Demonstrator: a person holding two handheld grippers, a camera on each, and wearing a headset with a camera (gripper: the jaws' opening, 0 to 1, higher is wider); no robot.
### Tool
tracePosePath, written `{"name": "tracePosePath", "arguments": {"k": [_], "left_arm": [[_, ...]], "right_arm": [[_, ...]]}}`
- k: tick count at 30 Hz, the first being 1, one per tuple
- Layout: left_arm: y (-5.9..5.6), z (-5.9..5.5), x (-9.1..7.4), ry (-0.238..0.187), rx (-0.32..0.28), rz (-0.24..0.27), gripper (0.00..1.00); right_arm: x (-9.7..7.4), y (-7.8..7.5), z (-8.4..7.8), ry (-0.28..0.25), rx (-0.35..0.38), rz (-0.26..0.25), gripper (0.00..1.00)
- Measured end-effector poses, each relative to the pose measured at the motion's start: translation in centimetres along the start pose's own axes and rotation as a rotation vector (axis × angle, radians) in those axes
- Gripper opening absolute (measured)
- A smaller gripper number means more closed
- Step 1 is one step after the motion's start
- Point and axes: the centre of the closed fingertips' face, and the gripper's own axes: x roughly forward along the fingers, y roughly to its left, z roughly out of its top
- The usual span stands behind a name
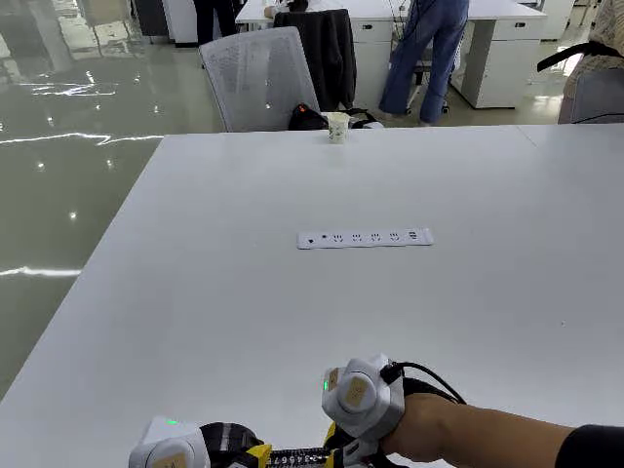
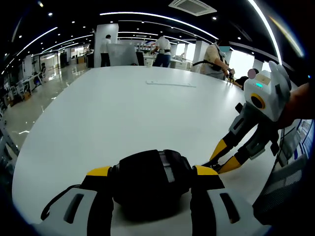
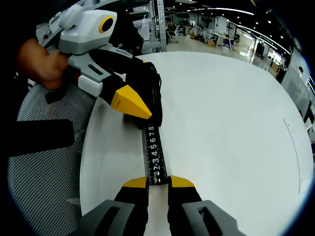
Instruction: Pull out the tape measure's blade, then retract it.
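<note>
A black tape measure case (image 2: 152, 179) sits between the yellow-tipped jaws of my left gripper (image 2: 153, 172), which is shut on it. In the right gripper view the same case (image 3: 150, 93) lies behind the left gripper's yellow fingertip (image 3: 129, 102). A short length of black blade with white numbers (image 3: 154, 156) runs from the case to my right gripper (image 3: 158, 182), which is shut on the blade's end. In the head view both grippers sit at the near table edge, with the blade (image 1: 297, 456) stretched between the left gripper (image 1: 255, 453) and the right gripper (image 1: 331, 454).
A white power strip (image 1: 364, 238) lies mid-table. A paper cup (image 1: 337, 127) stands at the far edge, with a grey chair (image 1: 261, 78) and a dark bag behind it. People stand at desks beyond. The white table (image 1: 195, 292) spreads wide ahead.
</note>
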Motion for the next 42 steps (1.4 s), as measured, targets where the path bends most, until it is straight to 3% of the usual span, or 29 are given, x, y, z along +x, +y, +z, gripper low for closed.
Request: {"name": "tracePosePath", "arguments": {"k": [42], "left_arm": [[0.0, 0.0, 0.2, 0.002, 0.003, 0.001, 0.59]], "right_arm": [[1.0, 0.2, 1.6, -0.036, 0.021, 0.004, 0.11]]}}
